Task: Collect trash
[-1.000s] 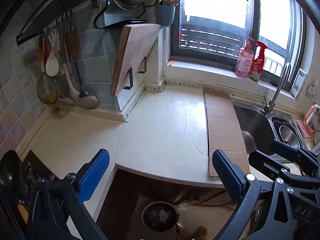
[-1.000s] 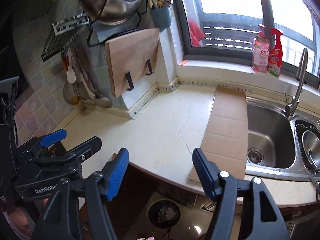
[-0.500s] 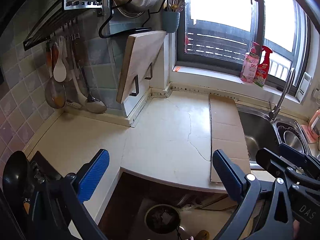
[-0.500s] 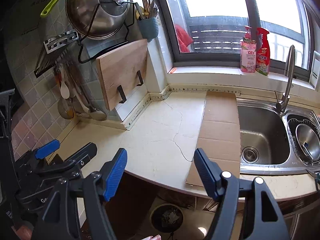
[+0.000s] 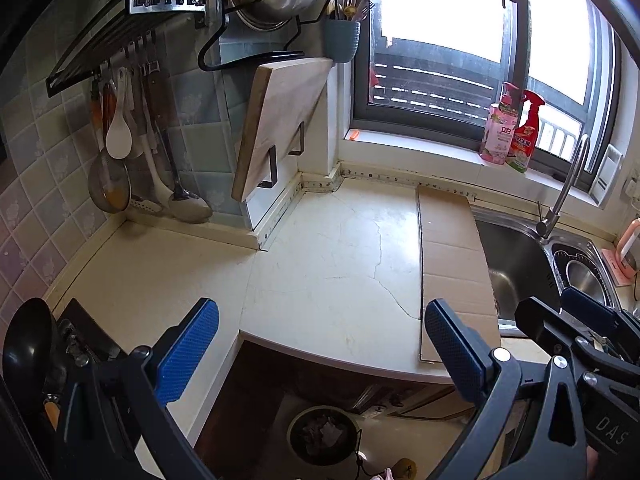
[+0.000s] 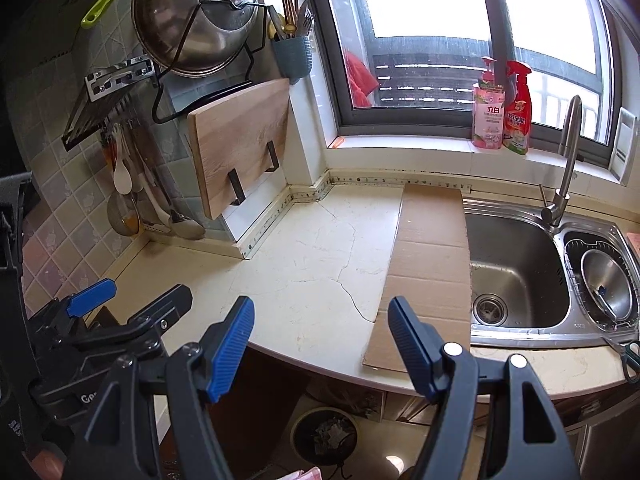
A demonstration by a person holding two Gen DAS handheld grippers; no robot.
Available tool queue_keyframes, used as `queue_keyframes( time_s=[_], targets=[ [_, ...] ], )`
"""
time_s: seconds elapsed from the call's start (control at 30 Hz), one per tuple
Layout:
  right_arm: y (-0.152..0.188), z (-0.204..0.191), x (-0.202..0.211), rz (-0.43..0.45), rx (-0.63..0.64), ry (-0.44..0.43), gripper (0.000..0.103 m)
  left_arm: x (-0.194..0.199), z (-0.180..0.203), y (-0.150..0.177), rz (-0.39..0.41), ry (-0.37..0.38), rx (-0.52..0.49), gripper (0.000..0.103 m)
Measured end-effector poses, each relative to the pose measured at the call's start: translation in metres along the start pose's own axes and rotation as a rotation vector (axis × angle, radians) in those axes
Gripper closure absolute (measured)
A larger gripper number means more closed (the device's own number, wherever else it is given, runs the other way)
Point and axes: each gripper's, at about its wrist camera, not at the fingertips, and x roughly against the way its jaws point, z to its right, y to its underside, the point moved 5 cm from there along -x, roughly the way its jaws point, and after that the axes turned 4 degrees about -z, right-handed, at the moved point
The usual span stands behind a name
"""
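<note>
1. Left wrist view: the left gripper (image 5: 320, 344) hangs over the rounded front edge of the cream countertop (image 5: 320, 264), its blue pads spread wide with nothing between them. On the floor below that edge stands a round dark trash bin (image 5: 324, 434) with crumpled scraps already inside. The only loose candidate for trash on the countertop is the flat cardboard sheet (image 5: 452, 256), lying against the left rim of the sink (image 5: 516, 276). My judgement: some waste is in the bin, the cardboard is untouched, and no pick-up is under way.

2. Left wrist view, what it alone shows: a black pan (image 5: 28, 348) at the countertop's far left end, and a small yellowish object and something pink on the floor just beside the bin; I cannot tell what they are.

3. Right wrist view: the right gripper (image 6: 322, 344) is likewise spread and empty, above the near end of the cardboard sheet (image 6: 430, 256). The left gripper (image 6: 128, 300) appears to the left of it, near the countertop's left edge.

4. Right wrist view, what it alone shows: the sink's drain (image 6: 489, 309), a steel bowl (image 6: 606, 280) in the second basin, and scissors (image 6: 626, 350) on the strip of countertop in front of the sink.
</note>
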Motion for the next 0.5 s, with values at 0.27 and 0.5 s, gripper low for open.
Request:
queue_keyframes(
  time_s=[0.27, 0.5],
  targets=[
    [0.0015, 0.0006, -0.0024, -0.011, -0.008, 0.001, 0.033, -0.0027, 0.0014, 0.0011, -0.01, -0.018, -0.006, 0.001],
    [0.0011, 0.0004, -0.0022, -0.008, -0.006, 0.004, 0.033, -0.0028, 0.001, 0.0013, -0.008, -0.022, -0.004, 0.001]
  ],
)
